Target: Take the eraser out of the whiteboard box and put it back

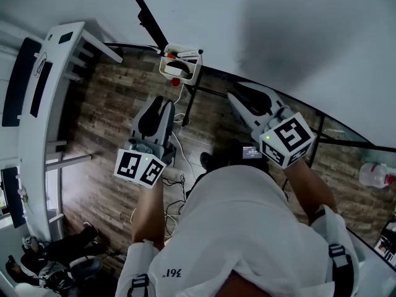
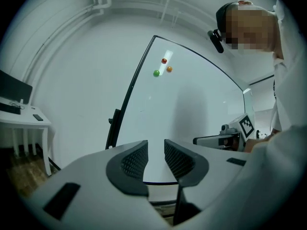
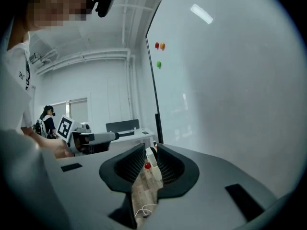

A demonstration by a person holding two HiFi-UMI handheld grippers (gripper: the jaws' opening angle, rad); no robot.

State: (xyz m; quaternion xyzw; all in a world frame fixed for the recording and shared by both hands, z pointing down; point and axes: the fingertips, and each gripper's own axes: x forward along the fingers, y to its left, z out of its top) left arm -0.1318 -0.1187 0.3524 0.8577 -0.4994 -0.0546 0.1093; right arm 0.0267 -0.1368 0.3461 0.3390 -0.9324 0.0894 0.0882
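Observation:
The white whiteboard box [image 1: 180, 65] hangs at the lower edge of the whiteboard [image 1: 278, 36], with markers and a dark item in it; I cannot tell which piece is the eraser. My left gripper [image 1: 162, 105] is held below the box, apart from it, jaws a narrow gap apart with nothing between them [image 2: 156, 150]. My right gripper [image 1: 240, 95] hovers to the right of the box, open and empty [image 3: 152, 153]. In the right gripper view, the box [image 3: 151, 156] and a red bit show far off through the gap.
A white desk [image 1: 43, 104] stands at the left. Cables [image 1: 176, 179] lie on the wooden floor below the grippers. A bottle [image 1: 374, 175] sits at the right. Red, orange and green magnets [image 2: 164, 61] stick to the board. Another person [image 1: 55, 262] is at the bottom left.

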